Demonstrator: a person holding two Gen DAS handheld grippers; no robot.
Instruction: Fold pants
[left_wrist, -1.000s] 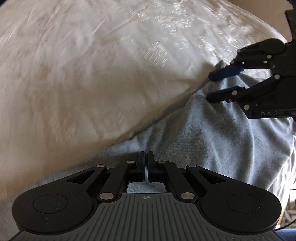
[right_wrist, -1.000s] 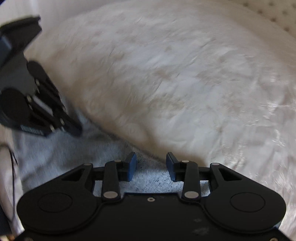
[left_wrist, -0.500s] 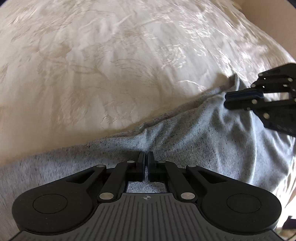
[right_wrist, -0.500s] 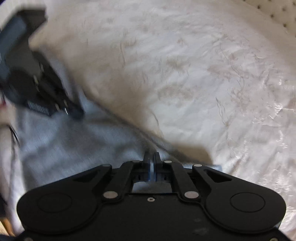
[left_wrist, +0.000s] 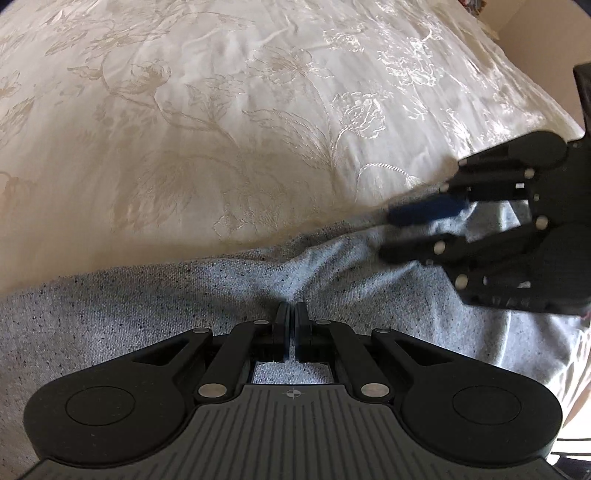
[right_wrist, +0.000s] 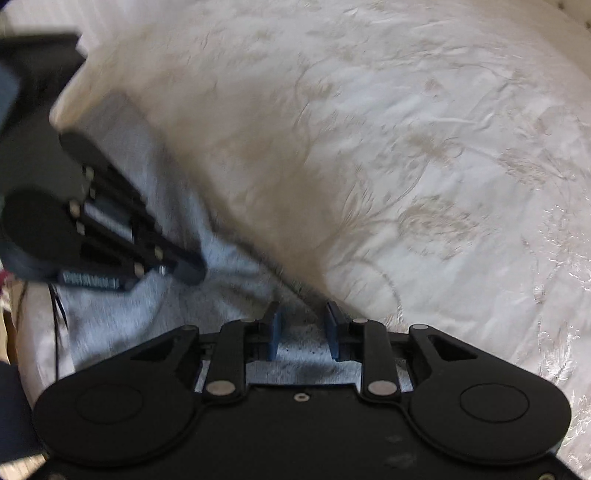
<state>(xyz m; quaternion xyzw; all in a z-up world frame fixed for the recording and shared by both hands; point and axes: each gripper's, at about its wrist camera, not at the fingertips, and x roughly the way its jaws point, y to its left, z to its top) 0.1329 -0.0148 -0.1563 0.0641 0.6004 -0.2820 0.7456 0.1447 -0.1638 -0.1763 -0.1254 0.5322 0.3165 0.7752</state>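
Light grey speckled pants lie on a white embroidered bedspread. My left gripper is shut on the pants fabric near their upper edge. My right gripper is open, its blue-padded fingers astride the pants' edge. In the left wrist view the right gripper shows at the right, fingers apart over the pants. In the right wrist view the left gripper shows at the left, over the pants.
The bedspread covers the far and right parts of both views. A beige wall shows at the top right of the left wrist view. A dark cable hangs at the left edge of the right wrist view.
My right gripper closed on the pants' edge half a second ago and has now opened again. My left gripper stayed shut on the fabric. Both views shifted slightly.
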